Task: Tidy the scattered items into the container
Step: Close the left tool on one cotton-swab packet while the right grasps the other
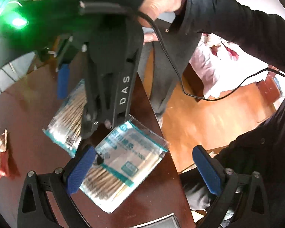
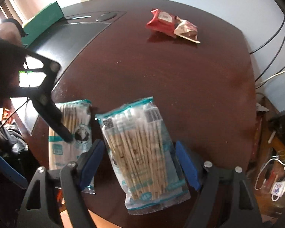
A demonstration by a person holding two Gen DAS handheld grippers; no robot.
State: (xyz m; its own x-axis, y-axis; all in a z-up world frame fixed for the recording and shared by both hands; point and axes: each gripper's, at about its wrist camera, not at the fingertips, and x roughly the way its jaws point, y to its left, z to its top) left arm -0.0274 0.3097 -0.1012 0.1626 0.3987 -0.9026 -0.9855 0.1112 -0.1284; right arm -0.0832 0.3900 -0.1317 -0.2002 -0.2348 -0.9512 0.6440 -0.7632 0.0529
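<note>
Two clear plastic bags of wooden cotton swabs lie side by side on the dark red-brown wooden table (image 2: 180, 72). The right gripper (image 2: 139, 163) hangs over the right swab bag (image 2: 142, 148), with its blue pads spread apart on both sides of the bag and not squeezing it. The left gripper (image 1: 142, 169) is wide apart too, above the left swab bag (image 1: 121, 163) at the near table edge. Far across the table lie a red snack packet (image 2: 161, 21) and a brown one (image 2: 187, 30), touching each other. A green box (image 2: 44, 20) sits at the far left.
</note>
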